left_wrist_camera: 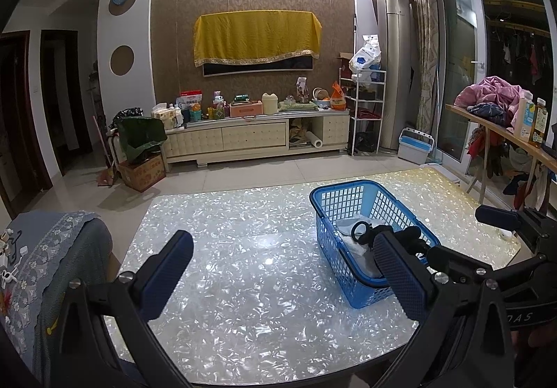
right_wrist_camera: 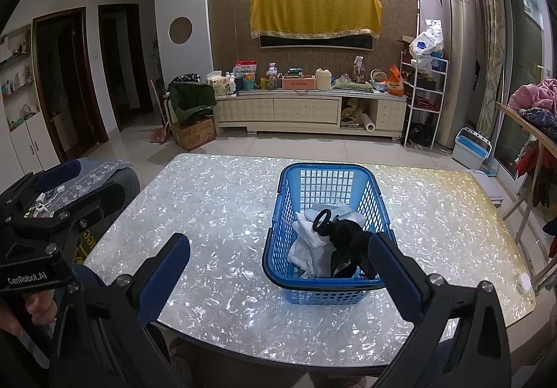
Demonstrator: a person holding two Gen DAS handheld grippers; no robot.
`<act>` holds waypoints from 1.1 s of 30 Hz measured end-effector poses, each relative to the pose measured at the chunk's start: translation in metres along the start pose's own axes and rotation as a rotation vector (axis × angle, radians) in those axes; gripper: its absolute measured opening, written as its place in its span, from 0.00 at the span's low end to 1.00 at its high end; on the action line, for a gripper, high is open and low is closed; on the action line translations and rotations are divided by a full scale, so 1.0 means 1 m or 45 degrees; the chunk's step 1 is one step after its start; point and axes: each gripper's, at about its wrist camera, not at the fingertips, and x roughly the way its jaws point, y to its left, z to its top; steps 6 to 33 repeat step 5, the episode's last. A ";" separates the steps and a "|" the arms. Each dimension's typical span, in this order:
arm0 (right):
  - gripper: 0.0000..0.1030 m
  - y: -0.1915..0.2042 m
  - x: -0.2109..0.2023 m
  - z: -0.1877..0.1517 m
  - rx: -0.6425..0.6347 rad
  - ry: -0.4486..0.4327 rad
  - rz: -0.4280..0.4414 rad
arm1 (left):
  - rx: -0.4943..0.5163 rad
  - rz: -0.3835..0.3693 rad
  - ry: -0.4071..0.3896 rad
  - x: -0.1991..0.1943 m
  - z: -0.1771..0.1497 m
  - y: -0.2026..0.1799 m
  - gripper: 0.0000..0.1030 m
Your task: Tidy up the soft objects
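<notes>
The left gripper [left_wrist_camera: 282, 269] is spread wide and holds nothing; it hangs above the near half of the table [left_wrist_camera: 226, 318], with its right finger overlapping the near rim of the basket [left_wrist_camera: 325, 214] in the left wrist view. The right gripper [right_wrist_camera: 278, 269] is likewise spread wide and empty, positioned over the near edge of the table and aimed at the basket. The blue plastic basket stands upright on the table, right of centre. Inside it lie the soft objects: white cloths [right_wrist_camera: 313, 238] bunched toward the left and a black fabric item [right_wrist_camera: 348, 241] with a loop on top of them, toward the right. No soft item shows on the bare tabletop, so the gathering step appears complete or close to it; whether anything remains to be sorted elsewhere cannot be determined. A small white round object [right_wrist_camera: 523, 281] sits near the right edge of the table, well apart from the basket. A chair with a grey lace-trimmed cover [left_wrist_camera: 52, 266] stands just beside the left table edge. Nothing stands between either gripper and the basket.
</notes>
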 end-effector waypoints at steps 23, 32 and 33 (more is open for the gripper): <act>1.00 0.001 -0.001 0.000 0.003 0.000 0.001 | 0.000 -0.001 0.003 -0.001 0.000 0.000 1.00; 1.00 0.001 -0.001 0.000 0.003 0.000 0.001 | 0.000 -0.001 0.003 -0.001 0.000 0.000 1.00; 1.00 0.001 -0.001 0.000 0.003 0.000 0.001 | 0.000 -0.001 0.003 -0.001 0.000 0.000 1.00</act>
